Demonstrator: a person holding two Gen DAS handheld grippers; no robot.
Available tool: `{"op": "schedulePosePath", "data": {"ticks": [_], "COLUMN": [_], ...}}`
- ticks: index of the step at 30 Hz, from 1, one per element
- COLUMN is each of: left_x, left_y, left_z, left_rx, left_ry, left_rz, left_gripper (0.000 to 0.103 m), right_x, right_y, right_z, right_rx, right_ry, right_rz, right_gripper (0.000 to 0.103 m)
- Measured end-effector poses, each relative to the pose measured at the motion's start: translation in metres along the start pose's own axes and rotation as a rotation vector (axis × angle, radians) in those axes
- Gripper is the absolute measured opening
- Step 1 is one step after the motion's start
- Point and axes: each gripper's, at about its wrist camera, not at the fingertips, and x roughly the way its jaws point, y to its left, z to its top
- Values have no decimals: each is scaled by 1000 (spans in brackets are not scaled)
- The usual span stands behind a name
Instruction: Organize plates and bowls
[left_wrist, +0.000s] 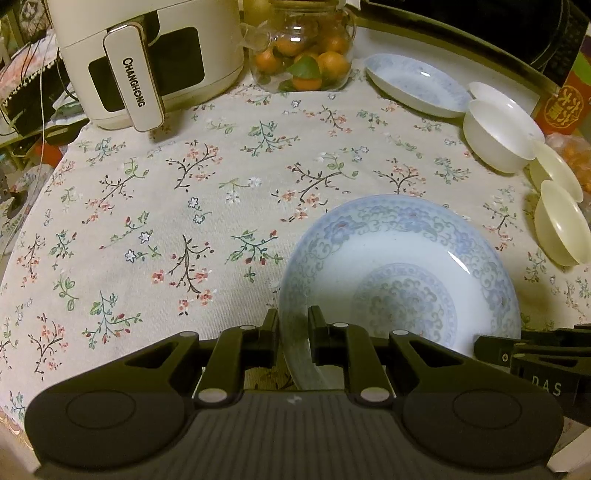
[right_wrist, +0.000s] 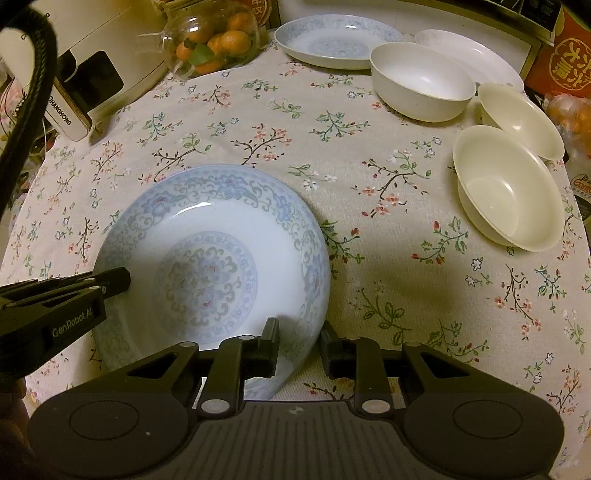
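Plates and bowls sit on a table (right_wrist: 258, 122) with a flowery cloth. Nearest is a blue patterned plate (right_wrist: 210, 254). Both grippers hold it by its near rim. The left gripper (left_wrist: 293, 332) has its jaws closed on the rim at the plate's left side, one finger under and one on top. The right gripper (right_wrist: 297, 341) has its jaws on both sides of the rim at the plate's right side, but I cannot tell if they press it tight. The near edge of the plate is hidden behind the grippers. I cannot tell if the plate is lifted or rests on the cloth.

Farther off, on the right, is a cream bowl (right_wrist: 506, 188). A second cream bowl (right_wrist: 521, 118) sits just behind it and seems to touch it. A white bowl (right_wrist: 421, 79) comes next, a bit farther back.

At the far side lies another blue patterned plate (right_wrist: 332, 38). A plain white plate (right_wrist: 476, 55) is partly hidden behind the white bowl.

On the far left stands a white machine (left_wrist: 147, 55) with the word CHANGHONG on its handle; its top is cut off. Beside it is a glass jar (left_wrist: 303, 48) of small oranges. A red box (right_wrist: 565, 62) at the far right is cut off by the edge.
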Motion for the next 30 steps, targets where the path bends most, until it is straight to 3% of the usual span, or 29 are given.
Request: {"op": "schedulePosePath", "data": {"ticks": [6, 14, 19, 30], "left_x": [-1, -7, -14, -32], "left_y": [-3, -2, -8, -27], "left_z": [1, 9, 19, 61], "left_rx": [6, -3, -12, -44], "left_ry": [-1, -9, -34, -105], "left_rz": [14, 45, 42, -5], "left_gripper": [15, 25, 34, 49], "right_x": [0, -2, -10, -31], "right_y": [-1, -6, -7, -16], "right_z": [1, 1, 5, 28], "right_rx": [6, 13, 10, 24], "right_ry": [-1, -10, -35, -101], "right_rz": [0, -24, -33, -9], "right_gripper": [24, 24, 35, 42]}}
